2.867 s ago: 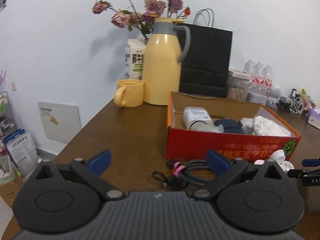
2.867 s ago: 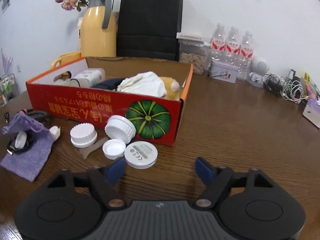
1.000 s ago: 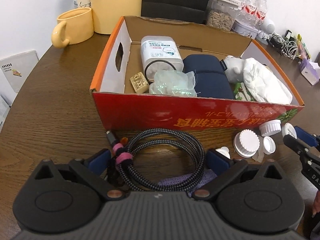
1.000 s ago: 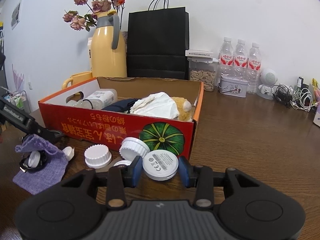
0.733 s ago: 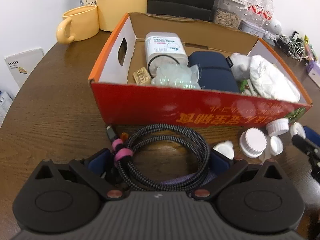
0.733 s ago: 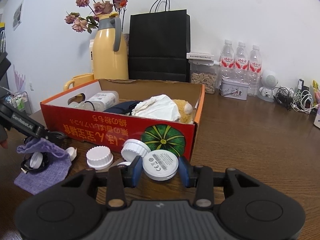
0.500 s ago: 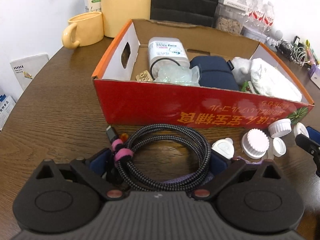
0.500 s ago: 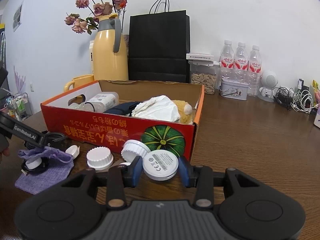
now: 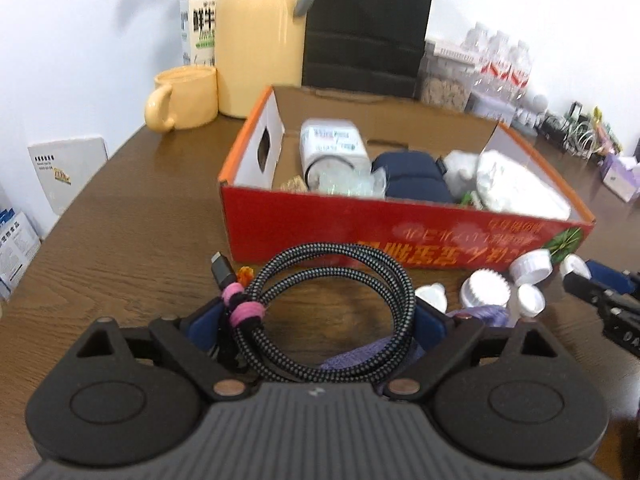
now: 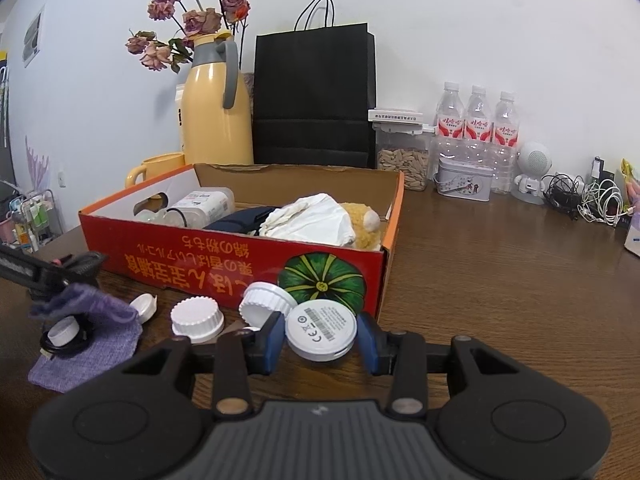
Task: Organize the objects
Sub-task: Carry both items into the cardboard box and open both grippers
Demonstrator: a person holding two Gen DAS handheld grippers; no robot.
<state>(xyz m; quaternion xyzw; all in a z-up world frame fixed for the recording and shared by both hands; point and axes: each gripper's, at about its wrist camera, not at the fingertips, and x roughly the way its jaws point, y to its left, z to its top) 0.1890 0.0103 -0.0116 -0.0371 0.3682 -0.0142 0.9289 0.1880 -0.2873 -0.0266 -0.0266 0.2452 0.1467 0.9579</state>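
The left gripper (image 9: 316, 316) is seen with its jaws wide and closing around a coiled cable (image 9: 320, 312); the blue pads lie at the coil's two sides, and whether they press yet cannot be told. A purple pouch (image 9: 360, 358) lies under the coil's near edge. The right gripper (image 10: 320, 334) is clamped on a white disc (image 10: 321, 330), held just above the table (image 10: 500, 280).

The step in hand is judged to be the pickup: one item is already gripped, and the other is being enclosed. Next, each item probably has to be lifted over the red front wall and lowered into a free spot; the springy coil may slip if the pinch is loose.

From the right gripper, the box (image 10: 224, 258) lies at 12 o'clock. It is open-topped and holds a clear jar (image 9: 334, 150) on its side, a crinkled plastic bag (image 9: 348, 184), a navy case (image 9: 414, 174), a white cloth (image 10: 312, 218) and a yellow plush toy (image 10: 362, 224). Loose white caps (image 10: 198, 318) lie before the box at 10 o'clock. Behind it stand a mug (image 9: 184, 98), a flask (image 10: 216, 118) and a black bag (image 10: 316, 96).
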